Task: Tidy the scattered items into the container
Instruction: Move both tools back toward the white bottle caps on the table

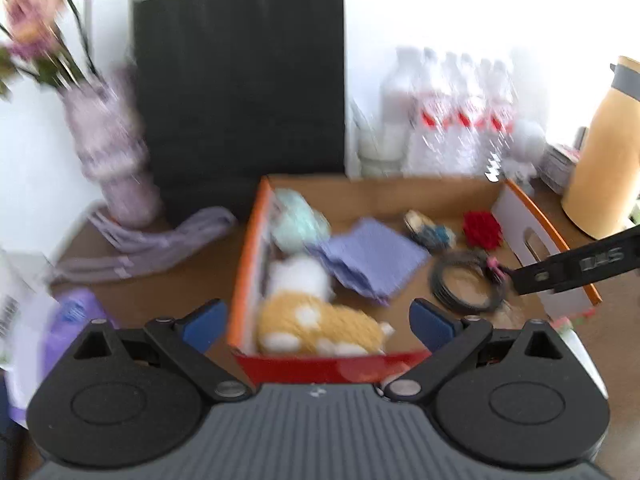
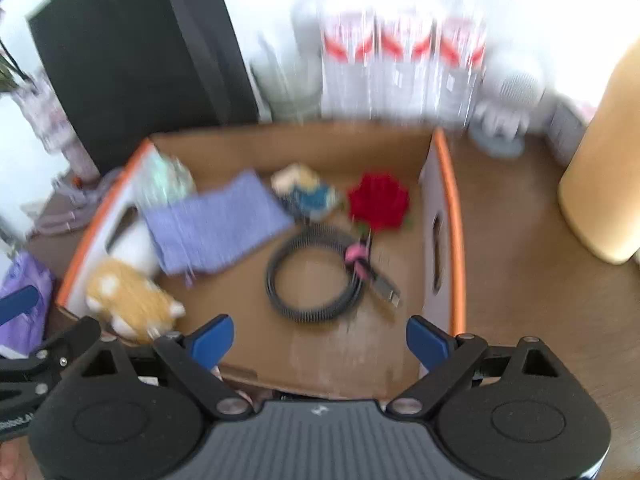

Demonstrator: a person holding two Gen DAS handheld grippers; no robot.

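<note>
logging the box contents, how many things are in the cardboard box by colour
In the cardboard box:
purple: 1, cloth
red: 1, flower
black: 1, coiled cable
yellow and white: 1, plush
pale green: 1, soft item
blue and cream: 1, small toy
total: 6

Blurred water bottles at the wall, black bag, flower vase, yellow jug

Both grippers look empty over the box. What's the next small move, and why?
Probably swing the left gripper toward the purple packet lying outside the box: both grippers are open and empty, and the cable, cloth and plush already sit inside.
</note>
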